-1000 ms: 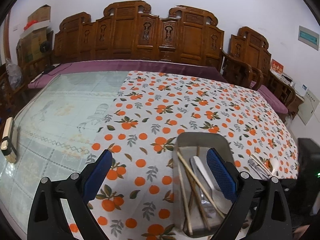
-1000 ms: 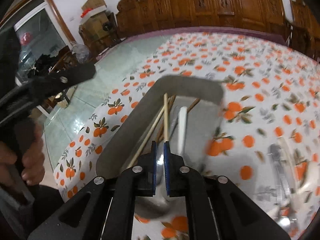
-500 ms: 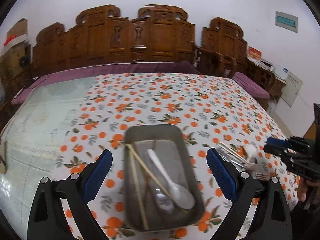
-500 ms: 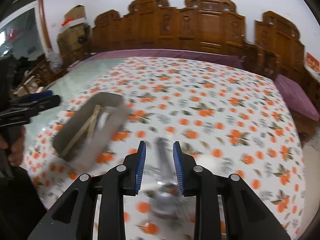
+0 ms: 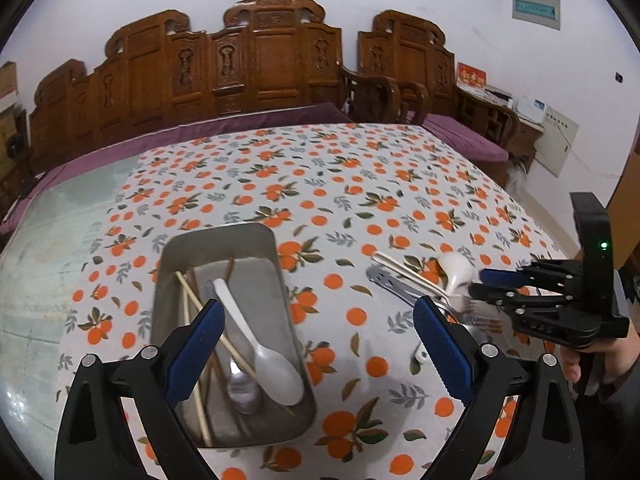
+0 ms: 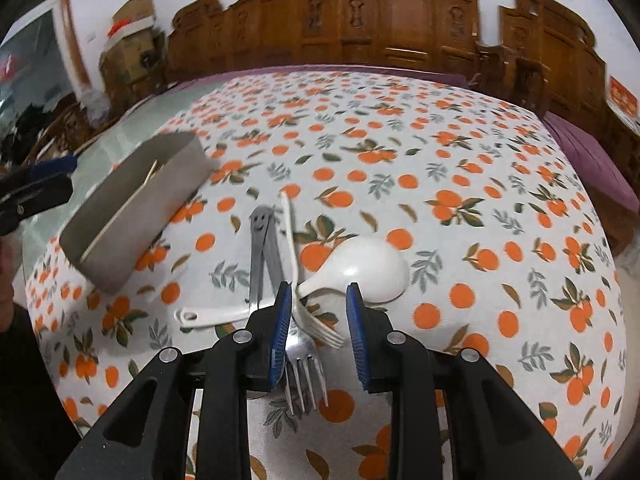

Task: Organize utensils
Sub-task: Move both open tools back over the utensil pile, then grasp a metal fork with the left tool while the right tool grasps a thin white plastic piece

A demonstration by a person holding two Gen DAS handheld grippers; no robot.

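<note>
A metal tray point(image 5: 256, 240) on the orange-print cloth holds several chopsticks, a white spoon point(image 5: 264, 356) and a metal spoon point(image 5: 240, 388). My left gripper point(image 5: 320, 332) stands wide open, with its left finger above the tray and nothing held. To the right lies a loose pile: a white ladle point(image 6: 360, 268), a white plastic fork point(image 6: 294, 256) and metal forks point(image 6: 260, 236). My right gripper point(image 6: 318, 312) hovers open just over this pile. The two forks' necks lie beneath the gap, and its pads touch nothing. The right gripper point(image 5: 484, 284) also shows at the left wrist view's right edge.
The tray point(image 6: 136, 208) sits left of the pile. Carved wooden benches point(image 5: 248, 64) with purple cushions line the far side. Bare glass tabletop point(image 5: 48, 240) lies left of the cloth. A hand point(image 5: 592, 360) holds the right gripper at the table's right edge.
My right gripper let go of the metal spoon in the tray, opened, and swung right to the loose pile. The left gripper moved right, so the tray now lies under its left finger.
</note>
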